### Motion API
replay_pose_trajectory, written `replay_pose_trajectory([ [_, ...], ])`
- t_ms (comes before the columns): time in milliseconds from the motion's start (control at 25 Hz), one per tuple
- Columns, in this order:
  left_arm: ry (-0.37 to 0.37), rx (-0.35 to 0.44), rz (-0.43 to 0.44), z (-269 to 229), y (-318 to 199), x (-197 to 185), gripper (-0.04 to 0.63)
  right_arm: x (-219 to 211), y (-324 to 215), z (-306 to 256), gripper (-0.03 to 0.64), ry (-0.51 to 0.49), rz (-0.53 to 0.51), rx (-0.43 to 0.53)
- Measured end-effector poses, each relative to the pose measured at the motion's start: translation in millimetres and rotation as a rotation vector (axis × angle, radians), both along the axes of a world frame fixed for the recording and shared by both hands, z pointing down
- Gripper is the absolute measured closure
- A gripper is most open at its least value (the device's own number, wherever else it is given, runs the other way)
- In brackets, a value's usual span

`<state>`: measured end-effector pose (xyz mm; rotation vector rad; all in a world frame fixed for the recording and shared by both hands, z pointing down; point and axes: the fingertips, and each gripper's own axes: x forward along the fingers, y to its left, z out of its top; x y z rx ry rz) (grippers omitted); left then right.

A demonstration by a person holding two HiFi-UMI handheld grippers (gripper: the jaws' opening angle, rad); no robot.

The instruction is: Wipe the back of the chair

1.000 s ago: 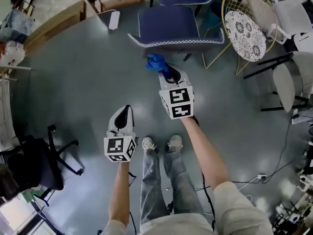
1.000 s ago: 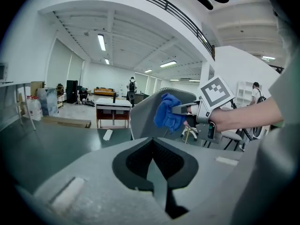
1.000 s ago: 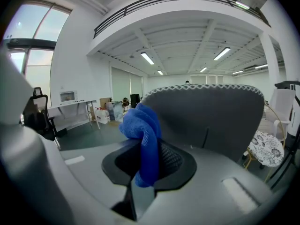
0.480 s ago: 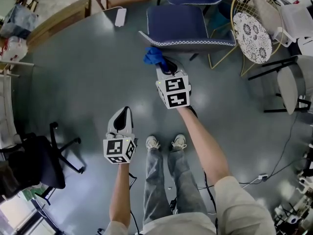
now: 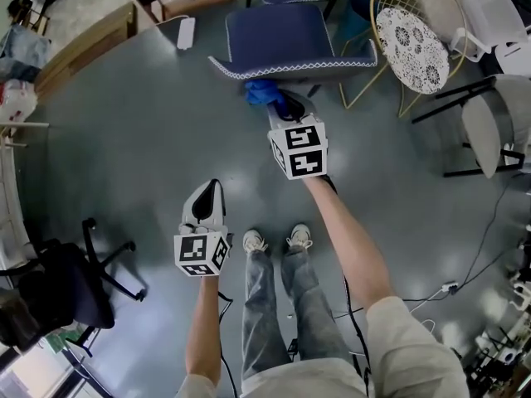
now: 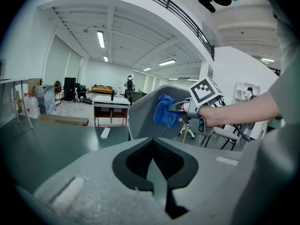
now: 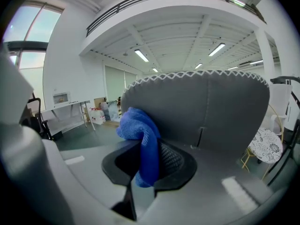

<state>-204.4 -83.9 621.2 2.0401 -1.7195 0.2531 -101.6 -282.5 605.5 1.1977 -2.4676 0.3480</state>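
A grey-blue padded chair (image 5: 290,36) with white zigzag trim stands ahead of me, its back (image 7: 206,111) turned toward me. My right gripper (image 5: 280,104) is shut on a blue cloth (image 5: 262,91), which sits right at the chair back's outer face, near its left part. The cloth (image 7: 142,139) hangs bunched between the jaws. In the left gripper view the cloth (image 6: 165,111) is seen against the chair back (image 6: 145,111). My left gripper (image 5: 210,199) is held low and well back from the chair, its jaws together with nothing between them.
A gold wire chair with a patterned cushion (image 5: 412,48) stands right of the grey chair, more chairs (image 5: 489,127) farther right. A black office chair (image 5: 58,284) is at my left. A wooden desk (image 6: 111,108) and a white power strip (image 5: 186,33) lie beyond.
My right gripper has carried the blue cloth forward and up, from a short way off to the chair back. The left gripper has stayed where it was.
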Motion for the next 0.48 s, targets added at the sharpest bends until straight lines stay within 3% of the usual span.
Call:
replay_pose_trajectory([
  [480, 0.000, -0.002, 0.076, -1, -30, 62, 0.594, 104, -27, -3, 0.548, 0.027, 0.098, 0.017],
])
